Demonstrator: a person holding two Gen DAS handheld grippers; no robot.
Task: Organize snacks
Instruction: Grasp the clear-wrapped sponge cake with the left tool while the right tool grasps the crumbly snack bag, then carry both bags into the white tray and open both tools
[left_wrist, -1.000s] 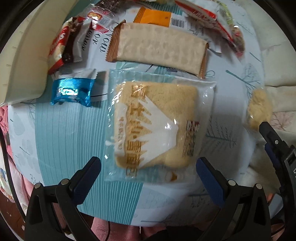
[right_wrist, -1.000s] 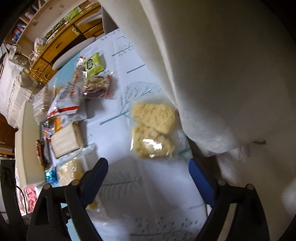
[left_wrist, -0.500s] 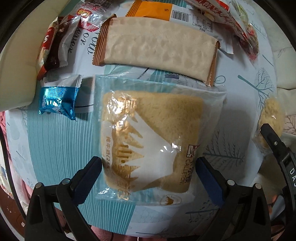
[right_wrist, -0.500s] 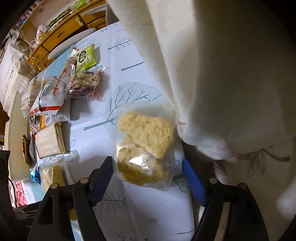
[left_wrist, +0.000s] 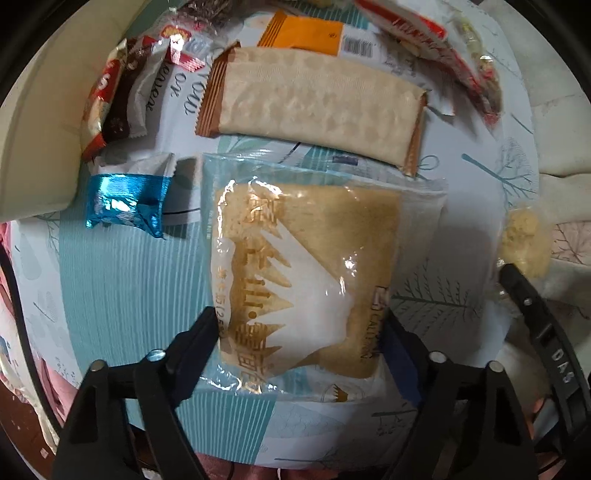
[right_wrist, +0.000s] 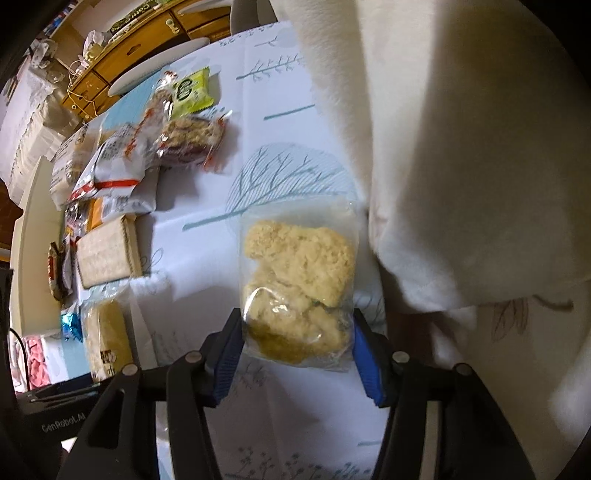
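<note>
Left gripper (left_wrist: 301, 334) is pointed straight down; its jaws, just closing, are clamped on the bread packet (left_wrist: 310, 273) lying on the tablecloth (left_wrist: 122, 280). Right gripper (right_wrist: 295, 350), aimed steeply down, has likewise closed onto the crumbly snack bag (right_wrist: 297, 291).

Cut off at the top edge of the left wrist view: an orange packet (left_wrist: 306, 37) and red-and-white wrappers (left_wrist: 402, 26); crumbly snack bag (left_wrist: 524, 240) there blurred at the right, partly behind the right hand-held gripper (right_wrist: 297, 347); lower corners of the bread packet (left_wrist: 306, 273) covered by the black fingers (left_wrist: 195, 343) of the left hand-held gripper (left_wrist: 301, 343); print on that packet too warped to read. In the right wrist view, far cabinet (right_wrist: 122, 48) small and dim; right part of the desk (right_wrist: 266, 158) hidden under a cream cloth (right_wrist: 461, 147); lettering on the green packet (right_wrist: 190, 92) illegible.
</note>
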